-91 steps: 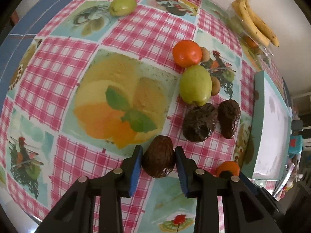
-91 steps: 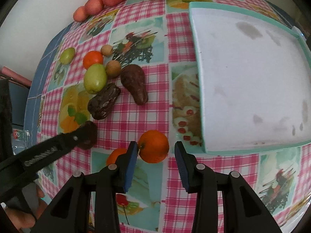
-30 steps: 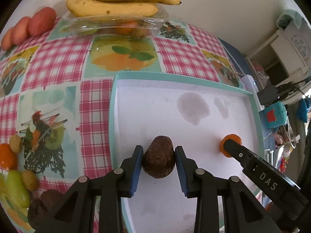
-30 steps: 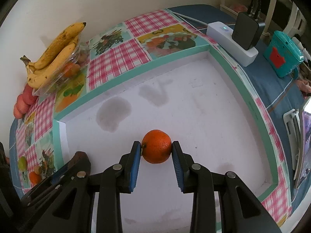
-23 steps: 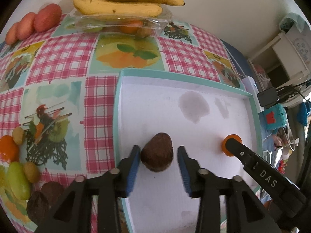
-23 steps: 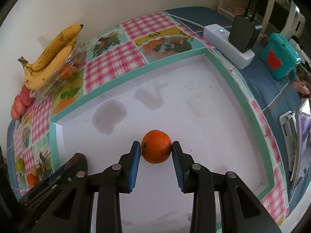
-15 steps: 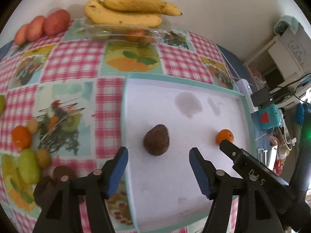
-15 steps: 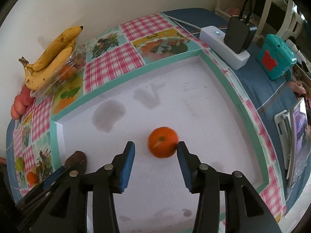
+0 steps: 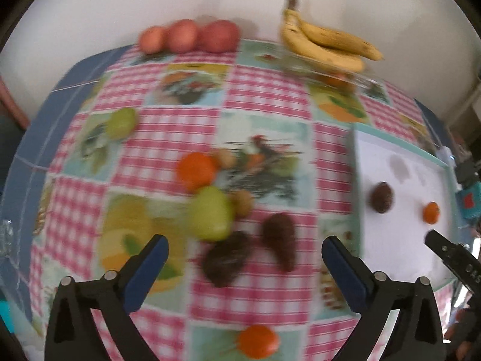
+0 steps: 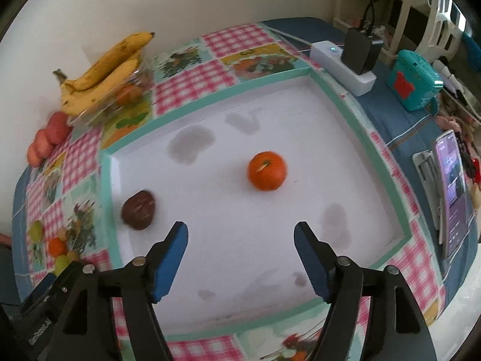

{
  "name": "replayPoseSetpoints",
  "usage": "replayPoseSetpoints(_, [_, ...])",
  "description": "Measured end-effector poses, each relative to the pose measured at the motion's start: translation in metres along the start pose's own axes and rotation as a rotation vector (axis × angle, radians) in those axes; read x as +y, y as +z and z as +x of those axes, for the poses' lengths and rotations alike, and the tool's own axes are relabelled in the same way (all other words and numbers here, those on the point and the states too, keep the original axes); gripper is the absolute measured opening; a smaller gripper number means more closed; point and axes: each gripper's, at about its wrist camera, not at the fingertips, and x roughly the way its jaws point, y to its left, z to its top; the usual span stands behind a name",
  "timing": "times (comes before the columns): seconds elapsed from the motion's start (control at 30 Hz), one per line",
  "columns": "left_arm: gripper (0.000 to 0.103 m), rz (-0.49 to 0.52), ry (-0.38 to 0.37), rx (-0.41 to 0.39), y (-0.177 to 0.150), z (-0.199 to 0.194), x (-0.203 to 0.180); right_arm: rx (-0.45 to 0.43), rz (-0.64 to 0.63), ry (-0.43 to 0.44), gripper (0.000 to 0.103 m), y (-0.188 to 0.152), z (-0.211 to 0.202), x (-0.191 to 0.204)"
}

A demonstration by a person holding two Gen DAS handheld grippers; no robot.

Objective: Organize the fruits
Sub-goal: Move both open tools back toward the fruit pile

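Your right gripper [image 10: 240,249] hangs over the near part of the white tray [image 10: 357,120], its jaws spreading apart with nothing between them. On the tray floor, the orange [image 10: 267,170] lies just beyond the fingertips, free of both pads, and the dark avocado [image 10: 138,209] lies by the tray's left wall, outside your left finger. Your left gripper [image 9: 245,254] is off the tray, over the checked tablecloth [image 9: 264,96] to the tray's left, jaws spreading wide and empty; this view is blurred. Ahead of its fingers, left of the tray, lie two dark fruits [image 9: 278,245], a green pear [image 9: 210,213] and another orange [image 9: 197,171]. Farther from the tray, by the wall, sit bananas [image 9: 324,45] and three red fruits [image 9: 189,36].
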Motion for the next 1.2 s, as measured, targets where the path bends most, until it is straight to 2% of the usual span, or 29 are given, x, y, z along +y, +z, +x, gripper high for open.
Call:
replayPoseSetpoints(0.07, [0.103,-0.012,0.043,-0.019,-0.002,-0.006,0.018,0.000,-0.009,0.003,0.081,-0.007,-0.001,0.006])
replayPoseSetpoints(0.3, [0.103,-0.049,0.153,-0.090,0.000,-0.028,0.064,-0.017,-0.089,-0.002,0.082,-0.026,-0.007,0.029])
replayPoseSetpoints(0.53, [0.103,-0.103,0.171,-0.142,0.010,-0.047,0.098,-0.096,-0.153,0.012,0.082,-0.030,-0.023,0.053])
replayPoseSetpoints(0.63, [0.103,-0.147,0.189,-0.147,0.015,-0.052,0.110,-0.114,-0.165,0.059,0.082,-0.030,-0.029,0.066])
replayPoseSetpoints(0.8, [0.103,-0.227,0.124,-0.112,0.023,-0.048,0.130,-0.134,-0.223,0.129,0.082,-0.031,-0.035,0.095])
replayPoseSetpoints(0.97, [0.103,-0.228,0.137,-0.099,0.032,-0.046,0.136,-0.149,-0.284,0.172,0.082,-0.035,-0.040,0.123])
replayPoseSetpoints(1.2, [0.103,-0.222,0.053,-0.135,0.036,-0.042,0.129,-0.122,-0.331,0.193,0.082,-0.036,-0.034,0.150])
